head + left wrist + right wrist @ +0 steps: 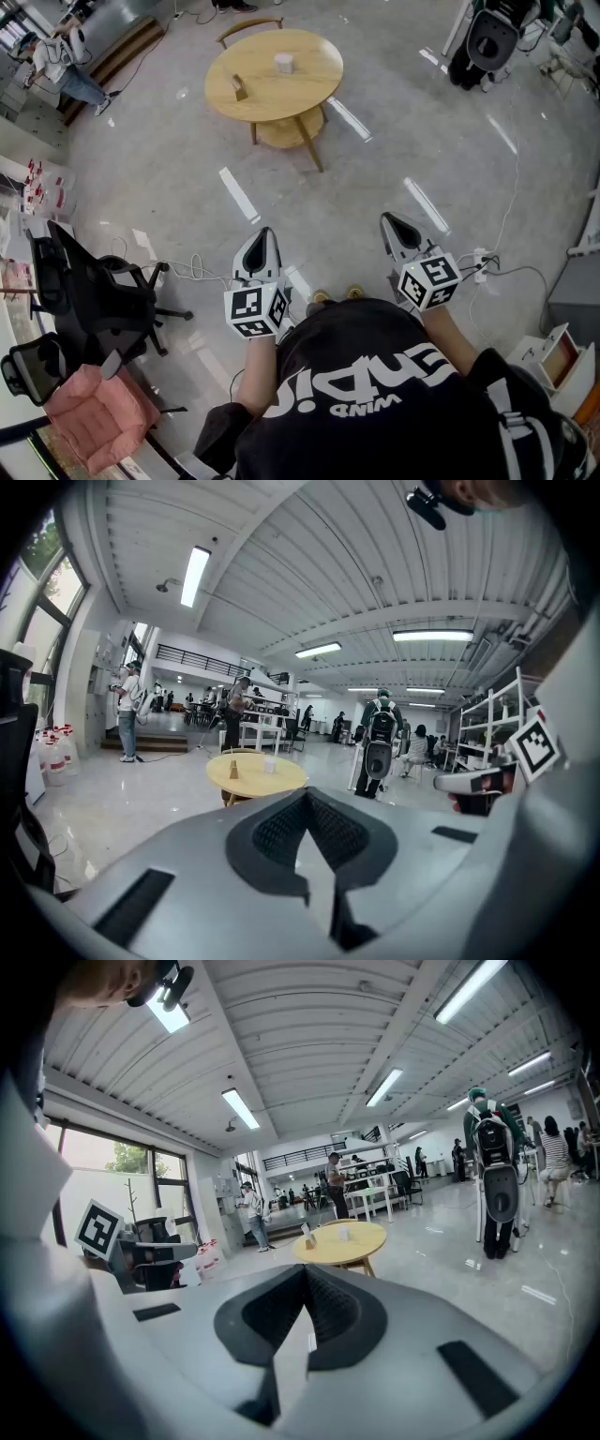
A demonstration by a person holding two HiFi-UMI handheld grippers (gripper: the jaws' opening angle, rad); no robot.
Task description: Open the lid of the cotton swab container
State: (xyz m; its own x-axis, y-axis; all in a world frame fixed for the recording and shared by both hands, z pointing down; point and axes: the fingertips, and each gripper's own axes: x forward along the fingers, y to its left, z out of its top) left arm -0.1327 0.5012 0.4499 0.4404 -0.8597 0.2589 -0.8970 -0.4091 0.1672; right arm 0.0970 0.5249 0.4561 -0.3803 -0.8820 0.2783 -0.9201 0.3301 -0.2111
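Bright ceiling strips [195, 576] glare off the glossy floor [422, 141] (fisheye edges darken).

the white container [283, 63] (far off) is too small for detail.

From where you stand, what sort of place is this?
Probably a large open lab or workshop hall: a wide polished grey floor, long white strip lights on a ribbed ceiling, and sparse furniture, a round light wooden table and a black swivel office chair.
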